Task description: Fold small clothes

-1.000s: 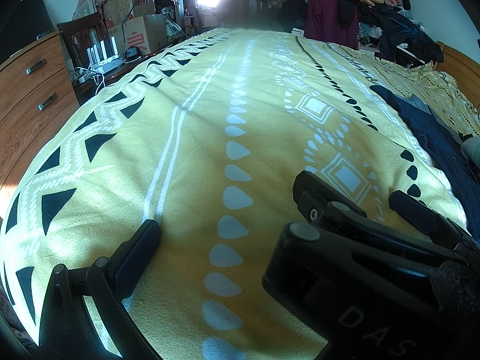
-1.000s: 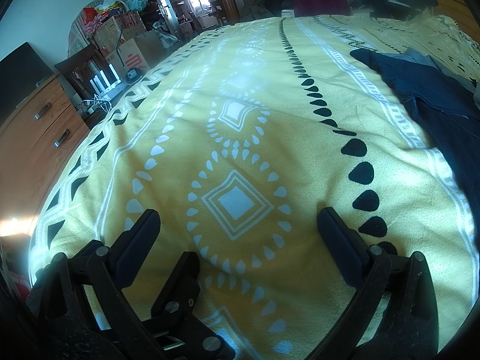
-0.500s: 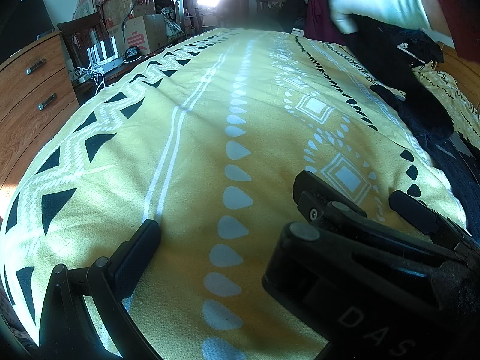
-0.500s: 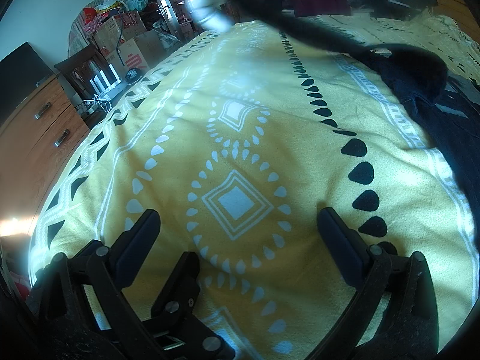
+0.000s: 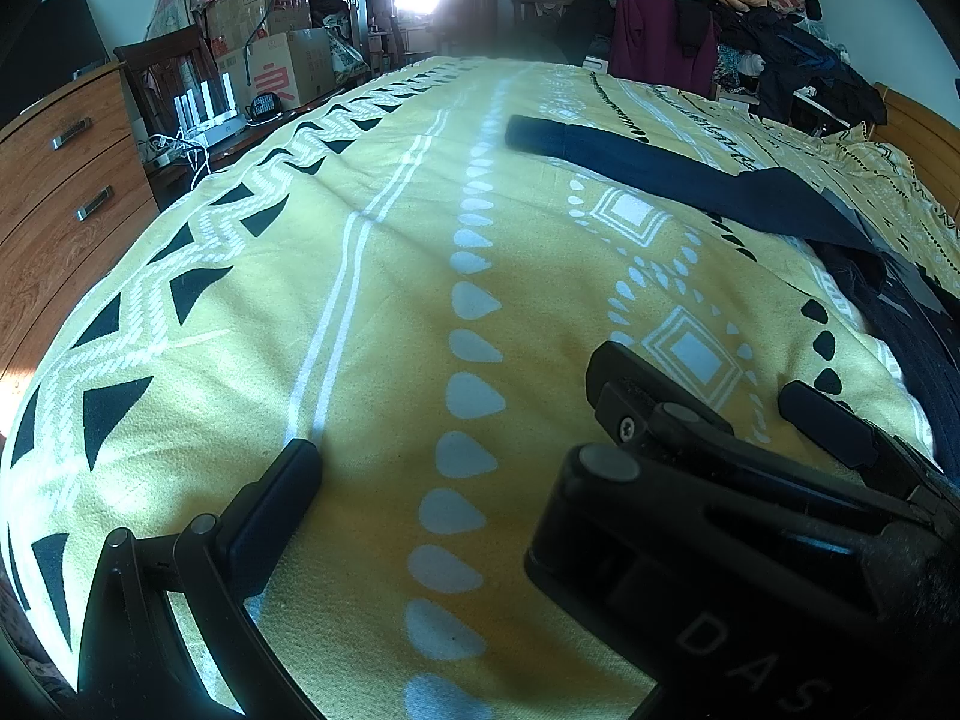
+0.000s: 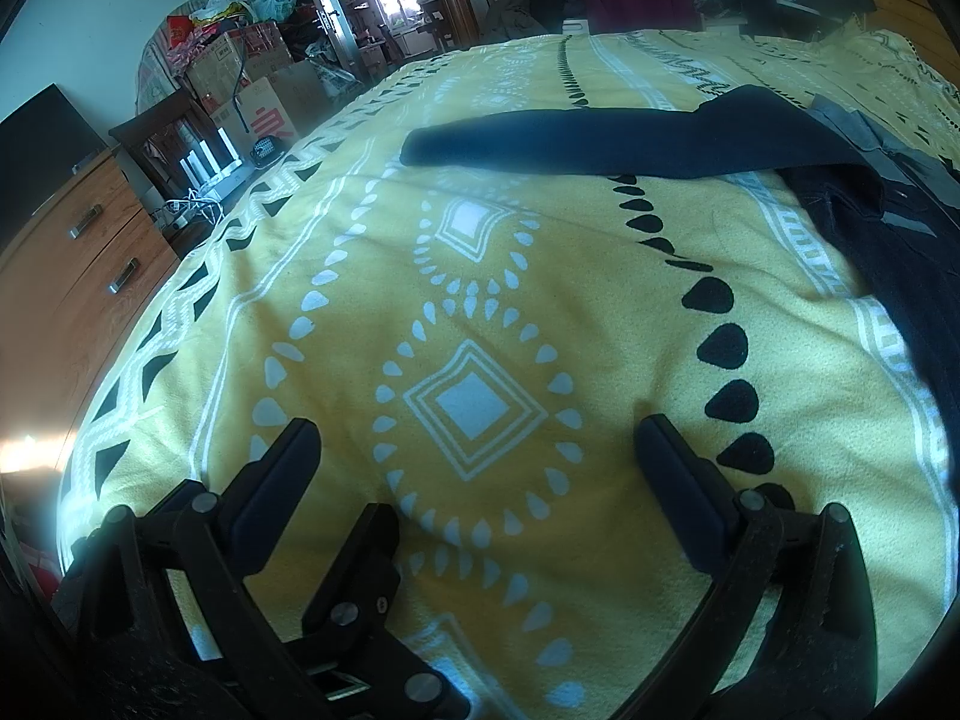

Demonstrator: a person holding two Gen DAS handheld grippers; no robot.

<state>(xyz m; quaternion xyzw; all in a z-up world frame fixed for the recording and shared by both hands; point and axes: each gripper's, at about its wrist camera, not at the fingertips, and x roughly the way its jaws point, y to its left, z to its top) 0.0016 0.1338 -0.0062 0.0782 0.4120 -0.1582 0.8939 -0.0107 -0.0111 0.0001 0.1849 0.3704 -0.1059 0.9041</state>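
A dark navy garment [image 5: 660,177] [image 6: 600,141] lies on the yellow patterned bedspread [image 5: 372,312] [image 6: 540,276]. One long part of it stretches leftward across the bed, and the rest is bunched at the right edge [image 6: 900,252]. Both grippers rest on the near end of the bed, well short of the garment. My left gripper [image 5: 474,468] is open and empty, its right finger hidden behind the other gripper's body. My right gripper [image 6: 480,444] [image 5: 708,384] is open with only bedspread between its fingers.
A wooden dresser [image 5: 60,198] [image 6: 72,252] stands along the bed's left side, with a chair and cardboard boxes [image 5: 288,66] behind it. Piled clothes [image 5: 720,18] crowd the far end. A wooden bed frame [image 5: 924,132] runs along the right.
A gloved hand lifted the dark garment from the right and drew it across the bed. That part now lies stretched out to the left and the hand is gone. Neither gripper has moved.
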